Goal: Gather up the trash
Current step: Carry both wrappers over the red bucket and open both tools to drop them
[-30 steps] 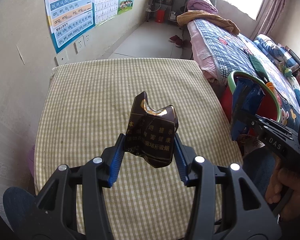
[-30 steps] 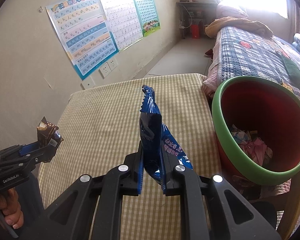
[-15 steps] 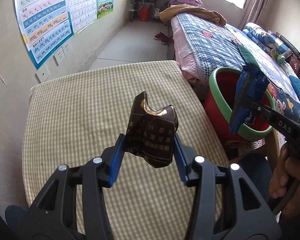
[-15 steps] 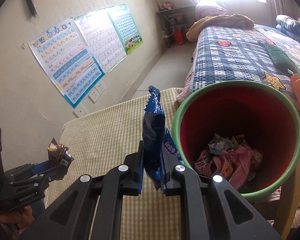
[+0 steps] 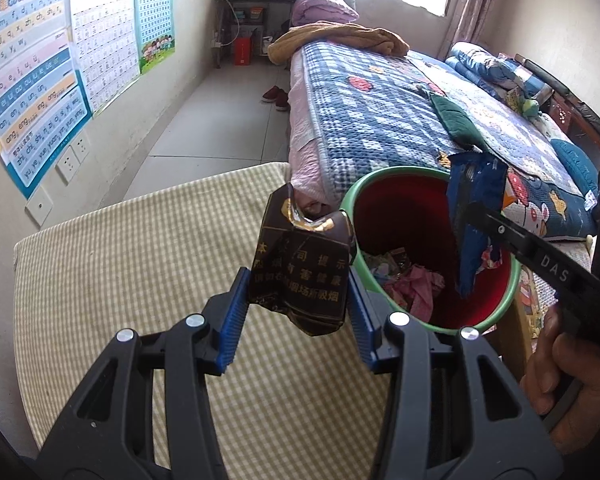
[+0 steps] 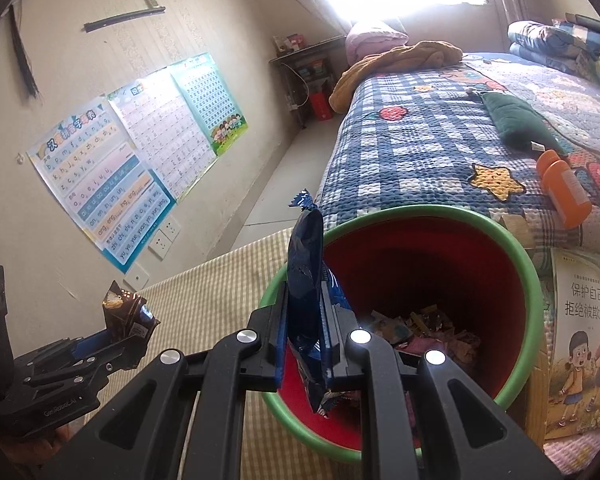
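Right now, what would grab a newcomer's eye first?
The red bin with its green rim beside the checked table, trash already inside. The right gripper pinches a blue wrapper over its mouth; the left gripper grips a crumpled brown packet at its edge.

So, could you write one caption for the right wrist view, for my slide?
Right gripper holds a blue wrapper above the red bin.

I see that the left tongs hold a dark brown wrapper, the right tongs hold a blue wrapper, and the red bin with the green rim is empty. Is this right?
Not quite: the red bin is not empty. The right wrist view shows crumpled wrappers at its bottom. The rest stands: the left tongs hold the dark brown wrapper, and the right tongs hold the blue wrapper.
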`<act>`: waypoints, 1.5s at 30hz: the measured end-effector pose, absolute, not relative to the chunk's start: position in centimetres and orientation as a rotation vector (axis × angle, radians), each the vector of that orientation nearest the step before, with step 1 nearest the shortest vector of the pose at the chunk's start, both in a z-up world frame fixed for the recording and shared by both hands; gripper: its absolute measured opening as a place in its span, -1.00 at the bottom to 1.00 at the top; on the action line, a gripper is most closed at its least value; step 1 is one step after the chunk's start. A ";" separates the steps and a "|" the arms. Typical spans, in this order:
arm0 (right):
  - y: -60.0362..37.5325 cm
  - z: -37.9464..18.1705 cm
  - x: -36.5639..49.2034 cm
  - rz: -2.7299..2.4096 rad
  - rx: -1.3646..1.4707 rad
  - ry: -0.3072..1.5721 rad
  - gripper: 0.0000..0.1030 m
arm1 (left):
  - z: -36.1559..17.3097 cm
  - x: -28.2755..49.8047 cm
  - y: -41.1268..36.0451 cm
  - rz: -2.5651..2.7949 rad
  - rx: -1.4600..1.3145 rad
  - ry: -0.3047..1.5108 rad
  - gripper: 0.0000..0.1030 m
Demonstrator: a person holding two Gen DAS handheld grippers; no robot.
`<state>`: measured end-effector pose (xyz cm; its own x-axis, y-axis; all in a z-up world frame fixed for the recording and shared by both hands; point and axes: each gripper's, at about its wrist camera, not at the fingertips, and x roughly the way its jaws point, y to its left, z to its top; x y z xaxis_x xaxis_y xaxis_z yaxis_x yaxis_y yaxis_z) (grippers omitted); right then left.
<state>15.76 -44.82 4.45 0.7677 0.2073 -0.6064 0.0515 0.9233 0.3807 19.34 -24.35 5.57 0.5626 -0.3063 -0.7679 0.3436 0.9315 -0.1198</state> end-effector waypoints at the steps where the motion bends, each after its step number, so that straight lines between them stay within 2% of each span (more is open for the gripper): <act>1: -45.2 4.5 15.7 0.083 0.401 0.689 -0.75 | 5.6 19.6 -25.0 -0.396 0.045 0.891 -0.13; 12: -49.8 4.4 14.8 -0.004 0.429 0.641 -0.75 | 4.9 20.7 -31.5 -0.494 0.081 0.902 -0.13; 34: -51.9 1.8 14.7 -0.014 0.504 0.665 -0.75 | 1.0 21.7 -36.9 -0.536 0.128 0.984 -0.13; 37: -51.9 1.8 14.8 -0.026 0.495 0.663 -0.63 | 0.5 21.9 -37.0 -0.527 0.127 0.995 -0.11; 38: -52.0 1.8 14.8 -0.035 0.496 0.659 -0.33 | 0.5 22.0 -37.0 -0.520 0.130 0.992 -0.01; 40: -52.2 2.0 14.5 -0.046 0.503 0.640 -0.16 | 0.8 21.9 -36.8 -0.513 0.139 0.972 0.11; 45: -52.6 2.2 14.2 -0.069 0.507 0.627 0.16 | 1.7 21.2 -36.1 -0.496 0.178 0.919 0.63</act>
<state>14.17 -52.65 2.17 0.8115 0.0887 -0.5776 0.2126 0.8759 0.4332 21.16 -36.09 1.66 0.5038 -0.3339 -0.7967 0.4825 0.8738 -0.0611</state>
